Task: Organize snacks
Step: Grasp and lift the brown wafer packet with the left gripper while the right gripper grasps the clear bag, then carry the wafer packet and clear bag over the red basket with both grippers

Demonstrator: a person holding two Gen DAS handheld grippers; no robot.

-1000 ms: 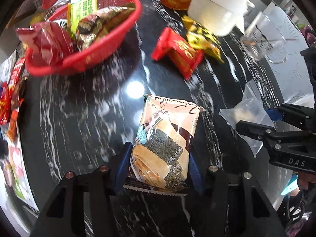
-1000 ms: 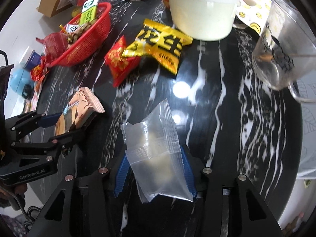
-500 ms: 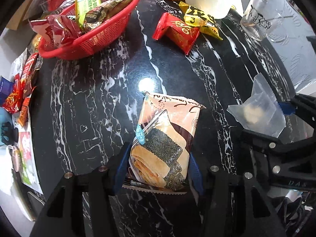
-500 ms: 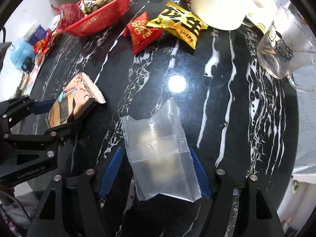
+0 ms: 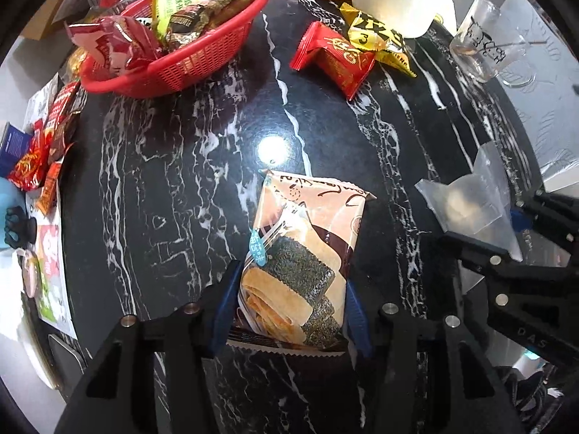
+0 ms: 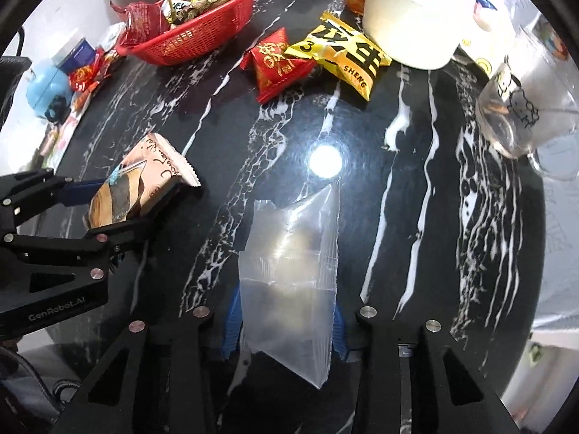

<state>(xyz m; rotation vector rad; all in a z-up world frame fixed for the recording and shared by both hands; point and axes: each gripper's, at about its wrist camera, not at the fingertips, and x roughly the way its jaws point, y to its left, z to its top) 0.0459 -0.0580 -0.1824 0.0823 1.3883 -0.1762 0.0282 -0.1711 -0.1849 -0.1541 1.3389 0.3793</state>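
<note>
Left tongs [image 5: 291, 307]: blue pads closed on the lower sides of a brown snack packet [image 5: 304, 264] printed with seaweed rolls; the packet's sealed top edge points away from the tongs, over the black marble table [image 5: 163, 199].

Right tongs [image 6: 284, 320]: jaws have just been closing, and now pinch a clear plastic bag [image 6: 289, 267] with a pale lump inside. The bag bulges forward from between the pads, its top corner sticking up.

The two tongs sit side by side, each visible at the edge of the other's view.

Red basket [image 5: 202, 61]: far ahead and left of the left tongs, holding several wrappers, among them a green-and-white pack and a red foil one.

Red packet [image 6: 277, 63] and yellow packet [image 6: 342, 54]: lying loose on the table ahead of both tongs, touching, the yellow one against a white tub [image 6: 416, 18].

Glass cup [image 6: 514, 115]: far right of the right tongs.

Small wrappers [image 5: 39, 155]: at the table's left edge.
</note>
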